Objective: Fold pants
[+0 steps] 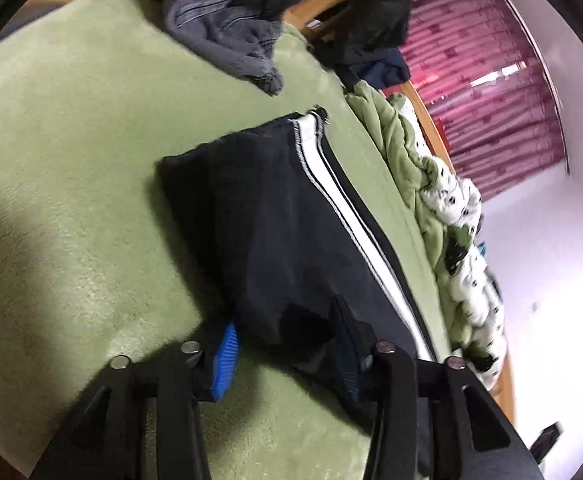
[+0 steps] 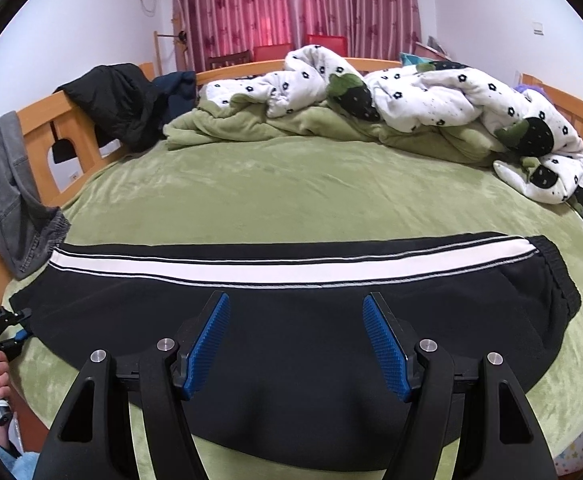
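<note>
the black fabric pants (image 2: 291,344) carry a broad white side band (image 2: 251,266) edged by thin grey-white piping and a narrow black line; the plush blanket (image 2: 291,188) under them is pale olive green, plain; the crumpled quilt (image 2: 443,100) is white, scattered with small black flowers and larger dark green and black strawberry-like shapes; the curtains (image 2: 299,4) are deep pink-red with a darker flower print; the bed frame (image 2: 71,136) is orange-toned wood; a grey garment (image 2: 3,192) with pale stitch lines hangs on it, beside a black jacket (image 2: 119,100) and a navy cloth (image 2: 177,82); both grippers are black with ribbed bright blue pads (image 2: 207,344); the walls (image 2: 71,24) are white.
</note>
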Tool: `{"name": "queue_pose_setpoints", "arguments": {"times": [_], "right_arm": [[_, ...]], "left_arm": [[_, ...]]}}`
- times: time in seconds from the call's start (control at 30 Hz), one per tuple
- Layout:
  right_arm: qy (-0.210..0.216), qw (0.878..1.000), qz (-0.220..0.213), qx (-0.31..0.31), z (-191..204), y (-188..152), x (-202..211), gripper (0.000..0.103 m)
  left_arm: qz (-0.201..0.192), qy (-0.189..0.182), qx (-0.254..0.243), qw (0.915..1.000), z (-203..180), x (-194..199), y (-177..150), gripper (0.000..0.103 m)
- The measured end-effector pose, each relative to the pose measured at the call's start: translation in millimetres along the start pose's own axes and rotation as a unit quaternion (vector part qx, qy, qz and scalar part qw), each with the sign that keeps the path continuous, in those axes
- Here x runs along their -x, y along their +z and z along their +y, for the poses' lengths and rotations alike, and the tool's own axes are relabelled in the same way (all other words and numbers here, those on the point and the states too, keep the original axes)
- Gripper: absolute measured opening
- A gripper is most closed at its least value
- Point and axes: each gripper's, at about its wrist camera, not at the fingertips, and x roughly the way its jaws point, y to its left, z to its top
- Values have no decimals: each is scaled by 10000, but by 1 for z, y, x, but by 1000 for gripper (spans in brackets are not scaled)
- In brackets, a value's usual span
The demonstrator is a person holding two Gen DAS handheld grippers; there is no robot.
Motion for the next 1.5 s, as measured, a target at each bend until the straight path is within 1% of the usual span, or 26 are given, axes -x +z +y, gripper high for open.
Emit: {"name": "queue_pose_setpoints", "arguments": {"times": [0.1,0.17,0.2,0.23,0.3,0.33,0.37,0.4,0.47,0.57,0.67,0.73,0.87,0.93,1.0,1.03,1.07,1.1,1.13,1.2,1.27,1.33,1.37,1.4,1.43,1.5], "right_arm": [[70,10000,-3,30,6,0,0,69],[61,9999,24,91,11,0,0,69],[44,9999,28,126,12,0,1,69],[18,9999,30,157,14,0,1,69],[-14,9998,13,222,16,0,4,69],[-18,9996,-14,265,16,0,7,69],[-24,9995,-30,305,17,0,8,69],[-32,9994,-30,332,16,0,8,69],[-47,9995,20,311,13,0,5,69],[-23,9998,131,160,6,1,-1,69],[-135,9997,124,176,0,1,0,69],[-233,9995,121,185,-6,0,1,69],[-170,9996,204,6,-20,1,1,69],[-179,9995,252,-39,-24,2,-3,69],[-194,9993,308,-102,-31,1,-9,69],[-182,9992,338,-128,-35,1,-13,69],[-163,9991,368,-154,-38,-1,-16,69],[-146,9990,381,-178,-42,-2,-18,69],[-118,9990,380,-227,-49,-6,-21,69],[-79,9984,394,-388,-61,-13,-25,69],[-53,9961,599,-648,-78,-21,-30,69],[-44,9938,608,-927,-95,-27,-28,69],[-55,9927,582,-1057,-104,-30,-26,69],[-41,9920,547,-1140,-111,-33,-23,69],[-49,9915,525,-1186,-118,-36,-21,69],[-153,9909,525,-1227,-126,-44,-18,69]], "left_arm": [[-219,79,20,9997,1,-2,5,43],[-479,226,20,9986,4,-1,18,32],[-565,358,-41,9978,4,0,24,14],[-711,414,-117,9965,4,6,32,9],[-1119,532,-188,9921,7,23,40,8],[-1109,508,-219,9923,7,26,44,10],[-966,496,-195,9939,9,22,47,12],[-826,639,-125,9945,12,15,50,12],[-618,760,-133,9951,16,1,51,13],[-615,744,-119,9953,18,-4,54,19],[-616,916,-107,9938,14,-5,53,17],[-681,1274,-465,9884,0,-3,55,14],[-870,1581,-1295,9750,-48,11,55,11],[-1011,1666,-1825,9637,-90,21,55,11],[-1117,1709,-2387,9494,-133,26,48,11],[-1188,1739,-2797,9367,-162,28,40,11],[-1236,1736,-3019,9292,-180,28,34,11],[-1266,1673,-3444,9151,-213,26,18,11],[-1247,1620,-3638,9088,-229,24,9,11],[-1125,1368,-4122,8937,-276,12,-25,11],[-919,1113,-4408,8859,-307,-7,-59,11],[-553,791,-4575,8839,-329,-36,-105,11],[-423,696,-4598,8843,-332,-46,-119,11],[-151,556,-4615,8853,-333,-67,-145,11],[-7,514,-4595,8867,-330,-79,-158,11],[508,360,-4424,8947,-320,-114,-196,11]]}}
